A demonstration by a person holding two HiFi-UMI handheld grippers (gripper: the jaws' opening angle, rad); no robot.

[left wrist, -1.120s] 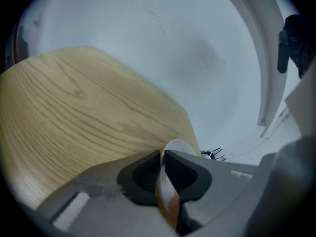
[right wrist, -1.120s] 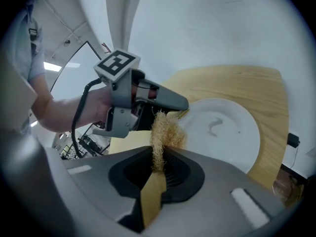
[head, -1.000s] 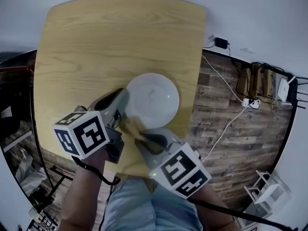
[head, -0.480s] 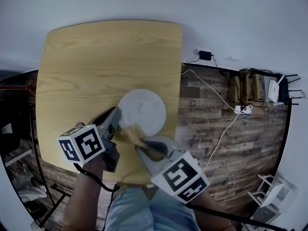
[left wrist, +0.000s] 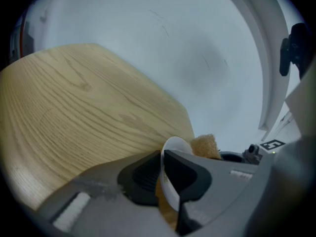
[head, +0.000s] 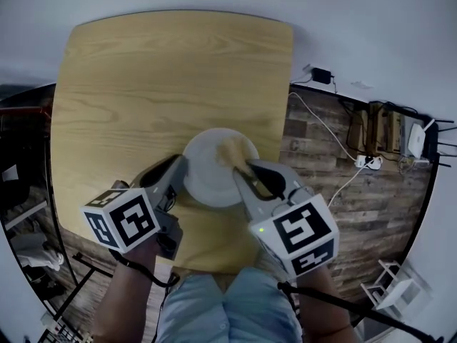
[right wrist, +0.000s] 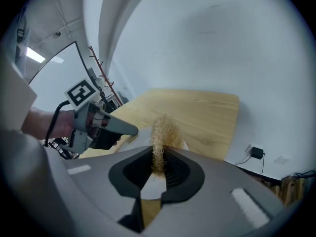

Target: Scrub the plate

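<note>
A white plate [head: 211, 174] lies near the front edge of the wooden table [head: 143, 84]. My left gripper [head: 183, 167] is shut on the plate's left rim; in the left gripper view the rim [left wrist: 170, 181] stands edge-on between the jaws. My right gripper [head: 240, 166] is shut on a tan fibrous scrubber [head: 233, 151], which rests on the right part of the plate. In the right gripper view the scrubber [right wrist: 163, 135] sticks out between the jaws, with the plate [right wrist: 150, 184] under it and the left gripper [right wrist: 131, 128] to the left.
The table's right edge runs close to the plate, with wooden floor [head: 335, 213] beyond. Cables and a power adapter [head: 321, 75] lie on the floor by the white wall. The person's legs [head: 228, 313] are at the table's front edge.
My right gripper has carried the scrubber from the plate's near left part across to its right side. My left gripper has stayed on the rim.
</note>
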